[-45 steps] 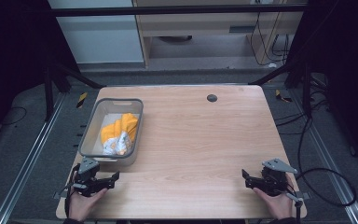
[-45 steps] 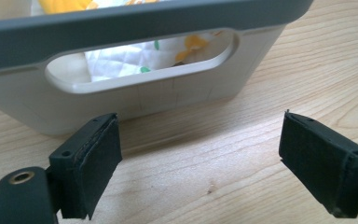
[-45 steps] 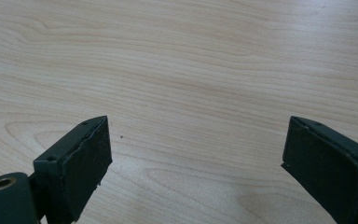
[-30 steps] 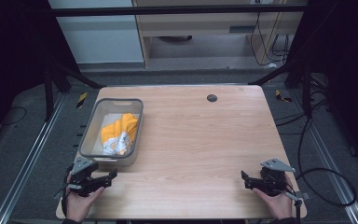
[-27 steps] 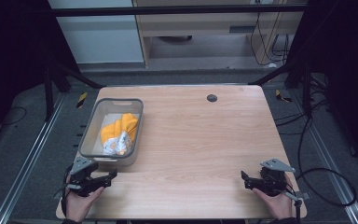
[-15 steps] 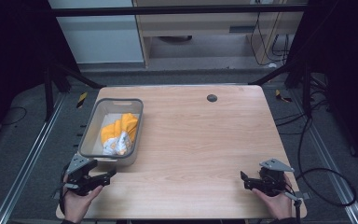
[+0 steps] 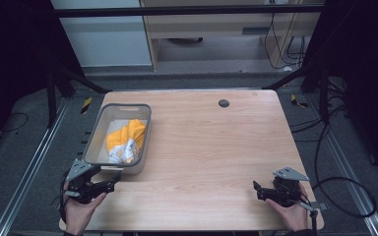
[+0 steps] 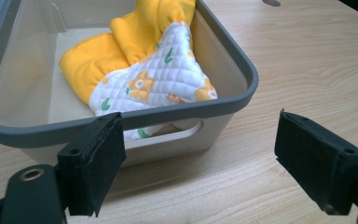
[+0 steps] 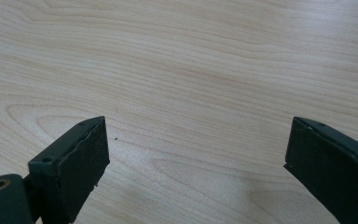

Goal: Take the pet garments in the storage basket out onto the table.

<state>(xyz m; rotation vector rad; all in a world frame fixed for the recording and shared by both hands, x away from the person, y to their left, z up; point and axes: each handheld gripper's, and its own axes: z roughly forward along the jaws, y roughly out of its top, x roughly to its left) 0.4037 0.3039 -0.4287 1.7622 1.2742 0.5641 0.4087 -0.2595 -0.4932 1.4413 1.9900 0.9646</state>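
A grey plastic bin stands at the table's left side. Inside it lies a yellow and white quilted cloth with small flower prints, bunched toward the near wall. My left gripper is open and low over the wood just in front of the bin's near end, with nothing between its jaws. At the table's front right, my right gripper is open over bare wood, its jaws wide apart and empty.
The wooden table has a round dark cable hole near its far edge. Metal frame rails and cables run on the floor on both sides. A cable trails from the right gripper off the table's right edge.
The left gripper has shifted slightly left and back toward the table's front left corner. The right gripper has barely moved. The bin and cloth are as before.
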